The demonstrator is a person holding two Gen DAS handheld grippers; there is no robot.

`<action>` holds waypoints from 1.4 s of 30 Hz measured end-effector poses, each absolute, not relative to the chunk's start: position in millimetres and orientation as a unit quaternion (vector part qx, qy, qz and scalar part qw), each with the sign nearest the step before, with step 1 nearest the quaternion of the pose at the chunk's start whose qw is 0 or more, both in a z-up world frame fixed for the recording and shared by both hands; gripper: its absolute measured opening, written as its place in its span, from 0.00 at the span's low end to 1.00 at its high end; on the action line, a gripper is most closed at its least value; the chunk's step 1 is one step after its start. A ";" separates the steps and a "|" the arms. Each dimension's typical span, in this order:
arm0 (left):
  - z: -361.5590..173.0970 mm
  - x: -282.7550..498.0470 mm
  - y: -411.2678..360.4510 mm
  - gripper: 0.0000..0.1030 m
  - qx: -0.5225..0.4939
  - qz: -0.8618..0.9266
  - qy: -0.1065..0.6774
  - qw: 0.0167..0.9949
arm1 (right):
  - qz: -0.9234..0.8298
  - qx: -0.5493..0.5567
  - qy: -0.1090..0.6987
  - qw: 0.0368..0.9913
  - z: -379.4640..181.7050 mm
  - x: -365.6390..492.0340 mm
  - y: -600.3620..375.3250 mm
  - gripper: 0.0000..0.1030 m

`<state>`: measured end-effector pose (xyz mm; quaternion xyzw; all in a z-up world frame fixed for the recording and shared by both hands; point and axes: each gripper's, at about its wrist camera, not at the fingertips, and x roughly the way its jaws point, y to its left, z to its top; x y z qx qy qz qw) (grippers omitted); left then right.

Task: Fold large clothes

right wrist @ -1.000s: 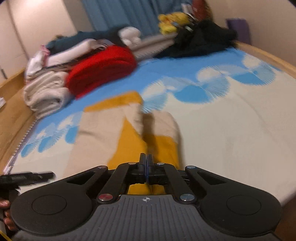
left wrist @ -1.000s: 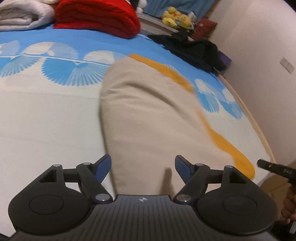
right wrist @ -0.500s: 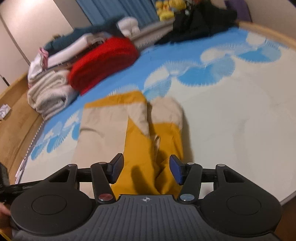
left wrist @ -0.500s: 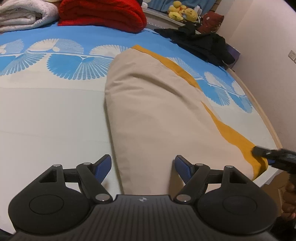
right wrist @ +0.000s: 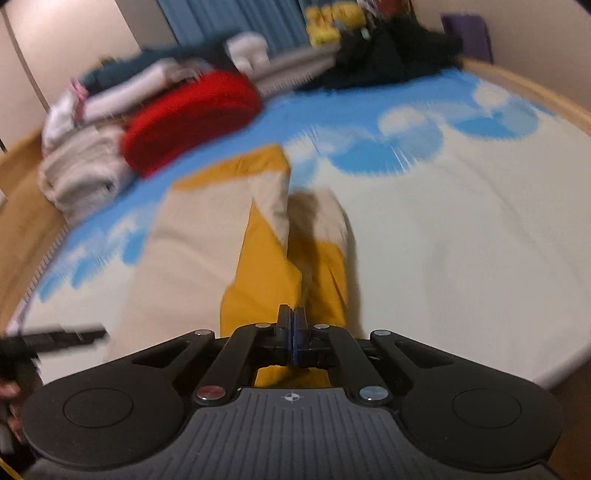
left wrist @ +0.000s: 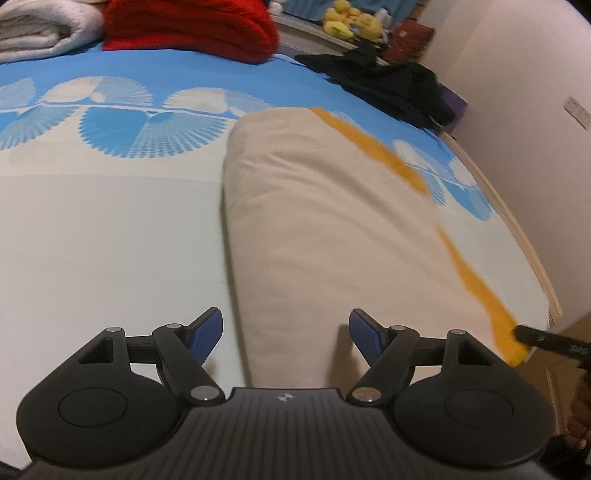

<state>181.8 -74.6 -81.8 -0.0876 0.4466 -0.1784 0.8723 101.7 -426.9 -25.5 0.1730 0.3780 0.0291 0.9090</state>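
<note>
— Where's the thing they're folding?

— The beige-and-yellow garment [left wrist: 332, 240] lies long on the bed cover [left wrist: 110, 240]. From the left gripper [left wrist: 286, 332] it runs from six o'clock up toward one, with the yellow band along its three o'clock side.

— And the claws?

— The left one has its jaws wide apart over the near beige end, with cloth below the gap but nothing pinched. I'd say it's waiting to take that corner. The right gripper [right wrist: 293, 325] comes in at about four o'clock in the left camera's view. Its jaws have just been closing and now sit together on the yellow corner. The cloth looks nipped between them, though that camera is blurred.

— Why grab the near corners?

— Probably to carry the near end over to the far end and halve the length. That's only my guess.

— What's the surface like?

— It's soft bedding, pale with blue fan shapes, so it gives under a press. A red blanket [left wrist: 192, 26] and white folded towels [left wrist: 37, 29] sit at eleven o'clock. At one o'clock there are black clothes [left wrist: 388, 85] and yellow plush toys [left wrist: 351, 22]. A wooden bed rim [right wrist: 535, 92] and a plain wall [left wrist: 517, 74] close the right side.
</note>
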 end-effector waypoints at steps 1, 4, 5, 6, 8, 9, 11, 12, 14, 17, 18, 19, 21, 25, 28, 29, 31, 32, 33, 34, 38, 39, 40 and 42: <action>-82.3 181.4 -78.1 0.78 -0.082 -0.184 0.448 0.871 | 0.029 0.158 0.390 0.907 -30.6 103.0 -424.0 0.00; -95.3 182.8 -87.3 0.83 -0.042 -0.181 0.480 0.858 | 0.028 0.132 0.427 0.894 -47.0 113.8 -412.8 0.00; -102.9 183.4 -89.0 0.85 -0.030 -0.175 0.496 0.850 | 0.022 0.124 0.446 0.886 -54.9 120.4 -408.3 0.00; -107.7 183.8 -88.8 0.86 -0.028 -0.170 0.508 0.844 | 0.018 0.113 0.462 0.879 -61.8 124.8 -402.9 0.00; -106.7 185.1 -84.9 0.86 -0.044 -0.173 0.512 0.840 | 0.014 0.087 0.494 0.865 -75.0 135.5 -391.5 0.00; -102.3 184.3 -82.9 0.83 -0.050 -0.180 0.506 0.842 | 0.013 0.076 0.504 0.860 -79.8 137.4 -387.0 0.00; -92.6 181.6 -79.0 0.82 -0.062 -0.200 0.490 0.846 | 0.009 0.066 0.519 0.852 -87.6 141.2 -380.0 0.00; -93.7 181.4 -79.8 0.82 -0.056 -0.209 0.494 0.842 | 0.007 0.067 0.523 0.850 -89.8 141.3 -379.0 0.00; -114.9 184.2 -88.0 0.83 -0.007 -0.196 0.537 0.820 | 0.006 0.067 0.527 0.847 -90.6 142.6 -377.7 0.00; -123.0 185.1 -94.3 0.83 0.021 -0.198 0.549 0.812 | 0.003 0.066 0.536 0.842 -91.5 145.4 -375.8 0.00; -121.9 184.4 -94.4 0.83 0.028 -0.199 0.548 0.812 | 0.002 0.062 0.537 0.841 -90.8 148.1 -373.5 0.00; -121.7 182.6 -94.2 0.83 0.029 -0.198 0.548 0.812 | 0.001 0.061 0.536 0.842 -89.7 149.6 -372.4 0.00; -120.6 179.0 -94.8 0.83 0.030 -0.198 0.547 0.813 | 0.001 0.064 0.533 0.844 -86.9 149.8 -371.9 0.00; -116.0 178.2 -94.2 0.83 0.016 -0.204 0.541 0.816 | -0.020 0.093 0.500 0.861 -72.5 145.8 -385.9 0.01; -109.7 182.2 -90.4 0.83 -0.016 -0.208 0.538 0.817 | -0.040 0.130 0.424 0.895 -48.6 138.4 -398.1 0.03; -106.4 183.9 -87.9 0.83 -0.031 -0.209 0.532 0.820 | -0.039 0.150 0.403 0.902 -42.3 137.7 -402.8 0.06; -100.3 189.0 -83.6 0.83 -0.061 -0.207 0.520 0.826 | -0.033 0.183 0.380 0.906 -37.7 140.3 -409.1 0.24; -97.7 192.1 -79.6 0.83 -0.078 -0.203 0.514 0.830 | -0.030 0.196 0.376 0.905 -37.5 143.9 -410.1 0.37; -96.0 196.1 -75.3 0.83 -0.095 -0.198 0.511 0.831 | -0.025 0.206 0.378 0.903 -38.5 148.3 -409.9 0.40; -94.7 201.2 -71.3 0.83 -0.110 -0.194 0.508 0.832 | -0.019 0.214 0.382 0.899 -40.6 153.7 -408.9 0.41; -96.7 232.9 -53.0 0.83 -0.175 -0.180 0.505 0.826 | -0.027 0.229 0.431 0.872 -58.2 179.4 -404.0 0.41; -98.5 242.4 -48.6 0.83 -0.189 -0.174 0.507 0.823 | -0.029 0.229 0.444 0.865 -62.8 184.7 -403.8 0.41; -102.3 251.5 -43.4 0.83 -0.205 -0.168 0.510 0.819 | -0.031 0.228 0.452 0.862 -67.1 187.1 -402.6 0.41; -112.5 269.8 -33.9 0.83 -0.240 -0.158 0.518 0.806 | -0.030 0.223 0.459 0.860 -71.5 190.5 -399.7 0.41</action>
